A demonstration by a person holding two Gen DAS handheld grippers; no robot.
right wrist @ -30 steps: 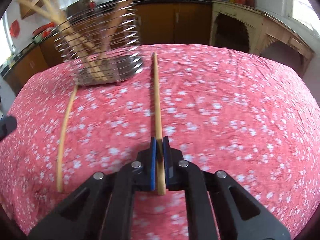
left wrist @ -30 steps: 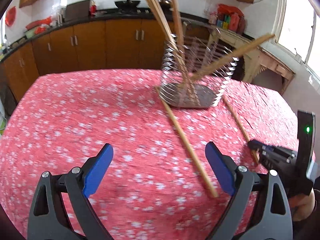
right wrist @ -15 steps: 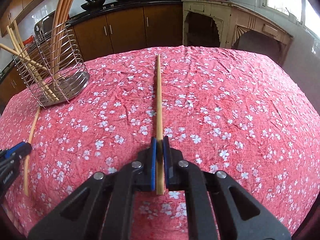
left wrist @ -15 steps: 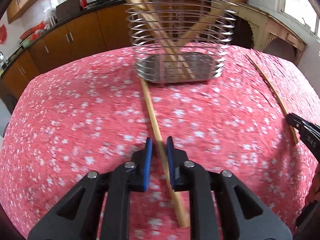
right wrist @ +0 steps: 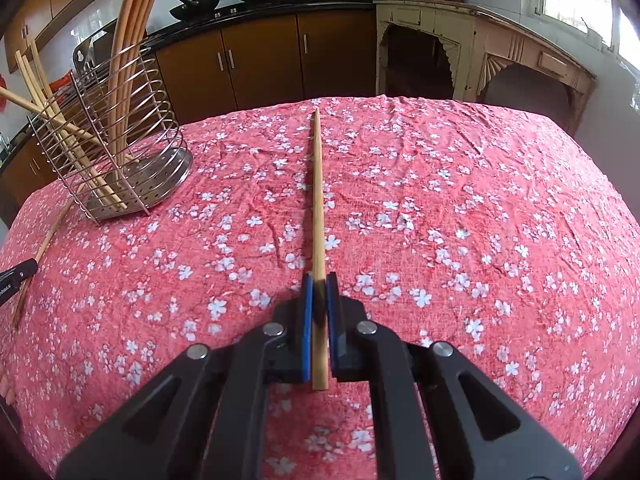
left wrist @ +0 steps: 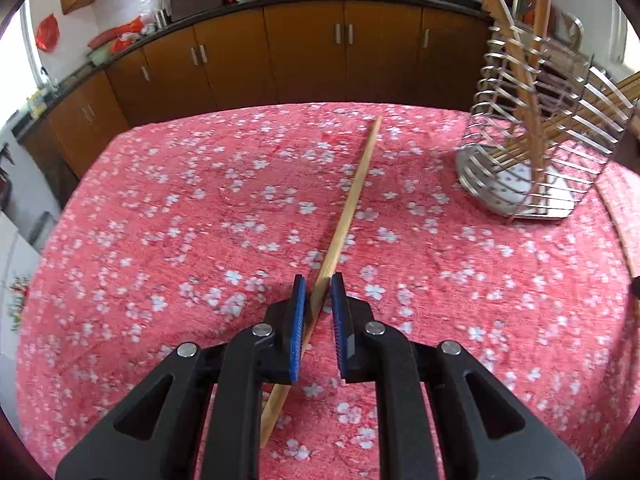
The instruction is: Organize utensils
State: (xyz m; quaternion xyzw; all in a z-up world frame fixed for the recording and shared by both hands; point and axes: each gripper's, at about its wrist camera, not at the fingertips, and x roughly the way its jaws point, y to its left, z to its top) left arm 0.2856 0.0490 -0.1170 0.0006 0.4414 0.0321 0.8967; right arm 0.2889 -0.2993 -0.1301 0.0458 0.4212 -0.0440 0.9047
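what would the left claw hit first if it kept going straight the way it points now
Probably only the red floral tablecloth, then the far table edge. The left claw holds a wooden stick aimed across the cloth, and the wire utensil holder stands off to the right of that line. Depth is unclear.

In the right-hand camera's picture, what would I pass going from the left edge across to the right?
Loose wooden stick on the tablecloth → wire utensil holder with sticks in it → wooden stick held in the right gripper → cream-painted side table.
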